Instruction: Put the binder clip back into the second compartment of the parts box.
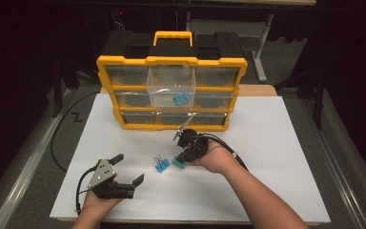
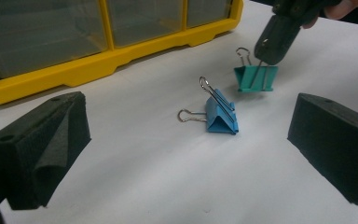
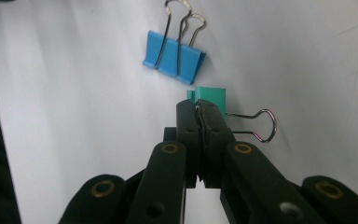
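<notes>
Right gripper [image 1: 183, 155] near table centre, tilted down; jaws clamped tight on one wire handle of the teal binder clip [image 1: 178, 163]; in right gripper view pads pressed together over the wire, teal clip [image 3: 210, 99] body just past the tips, second wire loop sticking out to the side; in left gripper view teal clip [image 2: 256, 78] hanging from the right gripper [image 2: 274, 49] tip, lower edge at or just off the white table sheet [image 1: 267, 143], cannot tell which

Blue binder clip [image 1: 161, 164] lying on the sheet just left of the teal one, close but apart; in left gripper view blue clip [image 2: 221, 114] resting on its side, one handle raised, one flat on the sheet; in right gripper view blue clip [image 3: 173, 57] just beyond the teal one, both handles pointing away

Left gripper [image 1: 128, 169] at near left of the sheet, resting in a hand [image 1: 97, 200], jaws spread wide, nothing between; foam pads [image 2: 51, 144] wide apart in left gripper view, both clips well ahead of them

Yellow and black drawer organizer [image 1: 171, 93] at far edge of the sheet, carry handle on top; clear middle drawer [image 1: 170, 86] pulled out, another blue clip [image 1: 180, 99] inside it; other drawers shut
</notes>
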`<state>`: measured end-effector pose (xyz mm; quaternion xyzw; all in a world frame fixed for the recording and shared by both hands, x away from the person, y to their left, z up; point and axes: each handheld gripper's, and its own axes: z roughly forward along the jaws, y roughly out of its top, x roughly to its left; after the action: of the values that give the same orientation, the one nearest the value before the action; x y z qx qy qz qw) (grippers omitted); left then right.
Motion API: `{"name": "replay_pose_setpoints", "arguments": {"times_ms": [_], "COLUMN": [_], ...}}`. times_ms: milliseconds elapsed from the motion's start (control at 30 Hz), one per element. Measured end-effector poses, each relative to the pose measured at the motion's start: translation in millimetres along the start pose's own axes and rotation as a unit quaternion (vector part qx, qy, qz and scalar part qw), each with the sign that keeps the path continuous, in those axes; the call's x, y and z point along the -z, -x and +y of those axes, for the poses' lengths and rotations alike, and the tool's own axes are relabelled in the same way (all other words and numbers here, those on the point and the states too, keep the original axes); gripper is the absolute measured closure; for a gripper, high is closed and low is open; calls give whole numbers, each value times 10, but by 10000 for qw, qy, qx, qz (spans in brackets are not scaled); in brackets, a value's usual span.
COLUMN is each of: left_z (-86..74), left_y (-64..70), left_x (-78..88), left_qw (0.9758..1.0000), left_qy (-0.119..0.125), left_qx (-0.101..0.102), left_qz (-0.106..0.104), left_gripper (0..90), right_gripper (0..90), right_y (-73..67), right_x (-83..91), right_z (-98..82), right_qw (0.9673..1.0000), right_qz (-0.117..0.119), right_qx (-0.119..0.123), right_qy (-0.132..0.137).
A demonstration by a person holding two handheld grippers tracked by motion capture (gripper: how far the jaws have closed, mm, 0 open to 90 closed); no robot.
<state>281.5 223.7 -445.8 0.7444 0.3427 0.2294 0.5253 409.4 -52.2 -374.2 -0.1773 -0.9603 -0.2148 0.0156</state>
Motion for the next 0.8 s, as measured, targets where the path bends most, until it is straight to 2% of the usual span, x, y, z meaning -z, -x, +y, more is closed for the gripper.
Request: {"name": "replay_pose_setpoints", "arguments": {"times_ms": [100,267,800], "left_z": [1,-1,-2], "left_y": [1,-6,-1], "left_x": [-2,-9,-11], "left_qw": [10000,10000,10000], "left_qy": [0,-15,-21], "left_qx": [-8,-4,3], "left_qz": [1,23,66], "left_gripper": [3,3,3], "right_gripper": [899,900,900], "right_y": [-22,-48,-21], "right_x": [50,115,297], "right_z": [-54,-183,-610], "right_qw": [10000,10000,10000], "right_qz": [69,57,50], "right_qx": [-37,-4,-51], "right_qy": [-29,3,-33]}}
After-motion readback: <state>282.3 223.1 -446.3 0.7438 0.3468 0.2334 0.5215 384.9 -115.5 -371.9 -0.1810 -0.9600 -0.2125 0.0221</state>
